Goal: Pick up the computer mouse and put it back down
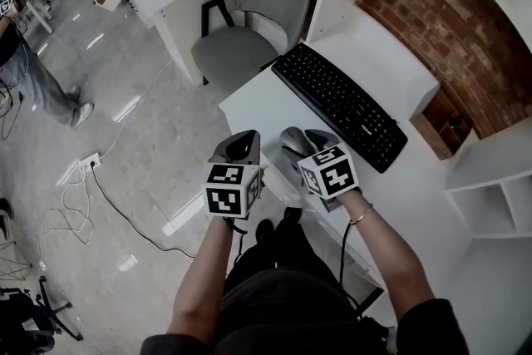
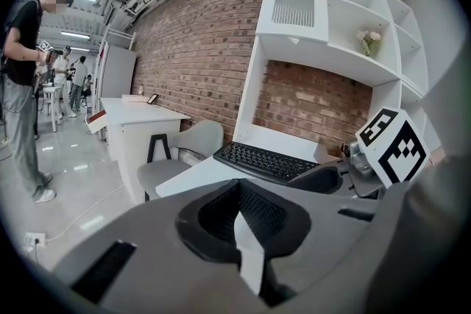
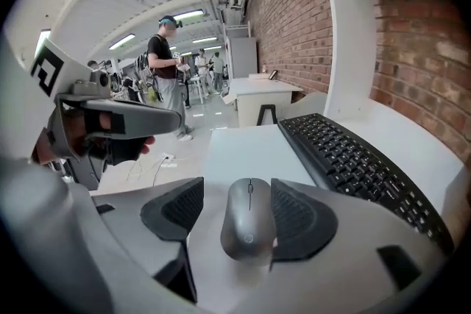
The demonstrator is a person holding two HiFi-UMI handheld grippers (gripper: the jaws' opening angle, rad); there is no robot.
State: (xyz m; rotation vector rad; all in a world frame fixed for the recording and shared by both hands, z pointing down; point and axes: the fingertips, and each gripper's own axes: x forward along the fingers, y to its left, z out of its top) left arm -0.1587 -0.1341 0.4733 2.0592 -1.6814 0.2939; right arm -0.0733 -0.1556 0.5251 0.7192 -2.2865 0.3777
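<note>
my left gripper point(image 2: 237, 220) is pressed shut on nothing, by the desk's point(image 1: 249, 100) edge. my right gripper point(image 3: 235, 206) is spread around the mouse point(image 3: 249, 220), which lies on the desk beside the keyboard point(image 3: 353, 158). the head view hides the mouse.

We hold both grippers side by side, forearms reaching toward keyboard point(image 1: 341, 104). Left gripper point(image 1: 237, 147), farther from keyboard: jaws pressed together, nothing between. Right gripper point(image 1: 301, 141), nearer keyboard: jaws apart, straddling computer mouse point(image 3: 249, 220); keyboard-side jaw touching it, other jaw clear.
</note>
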